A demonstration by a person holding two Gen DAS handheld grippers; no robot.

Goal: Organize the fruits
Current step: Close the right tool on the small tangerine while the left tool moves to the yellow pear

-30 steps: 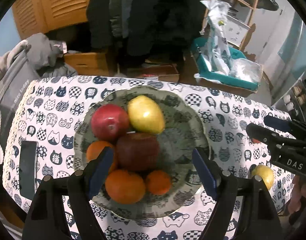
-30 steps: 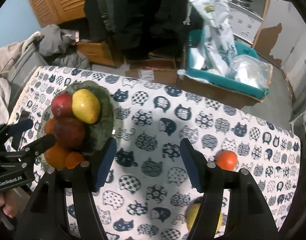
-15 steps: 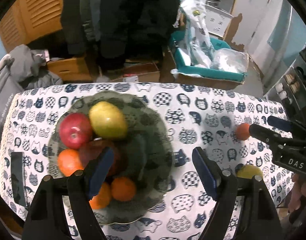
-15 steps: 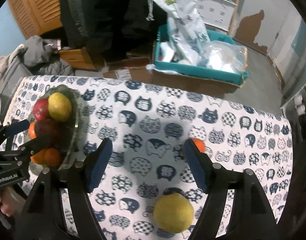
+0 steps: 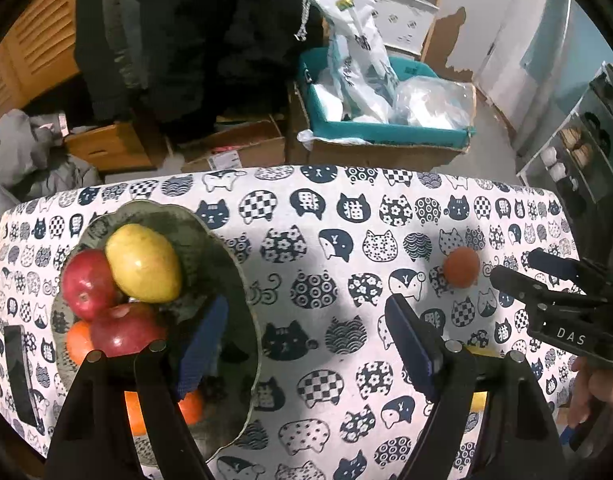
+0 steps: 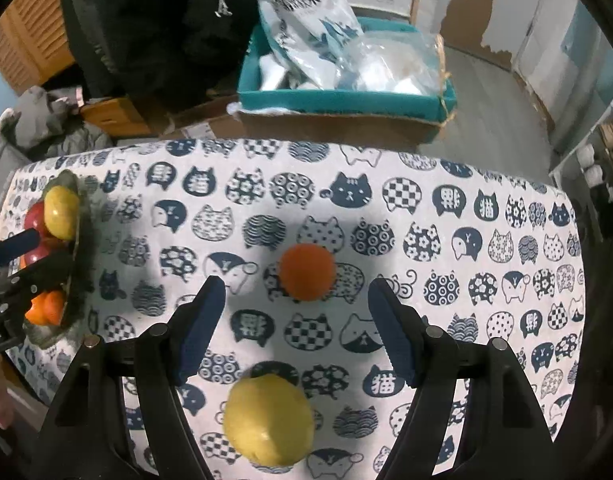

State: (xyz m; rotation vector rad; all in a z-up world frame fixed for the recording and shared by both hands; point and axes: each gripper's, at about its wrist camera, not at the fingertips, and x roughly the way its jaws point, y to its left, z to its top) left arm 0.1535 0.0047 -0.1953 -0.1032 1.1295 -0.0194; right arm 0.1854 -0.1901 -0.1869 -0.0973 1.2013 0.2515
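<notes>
A green plate (image 5: 226, 256) on the left of the cat-print table holds a yellow pear (image 5: 143, 263), two red apples (image 5: 86, 284) and several oranges. It also shows in the right wrist view (image 6: 80, 216). A loose orange (image 6: 306, 272) lies on the cloth just ahead of my open right gripper (image 6: 296, 314). A yellow fruit (image 6: 268, 420) lies between the right gripper's arms, close to the camera. My left gripper (image 5: 306, 340) is open and empty, its left finger over the plate. The loose orange shows at the right in the left wrist view (image 5: 461, 267).
A black phone (image 5: 20, 372) lies at the table's left edge. Beyond the far edge stand a teal box of plastic bags (image 5: 386, 120), cardboard boxes (image 5: 242, 148) and dark hanging coats (image 5: 194, 36). The right gripper shows in the left wrist view (image 5: 546, 280).
Both grippers have swung to the right. The plate slid left in both views. The loose orange and yellow fruit now sit centred before the right gripper. Both stay open.
</notes>
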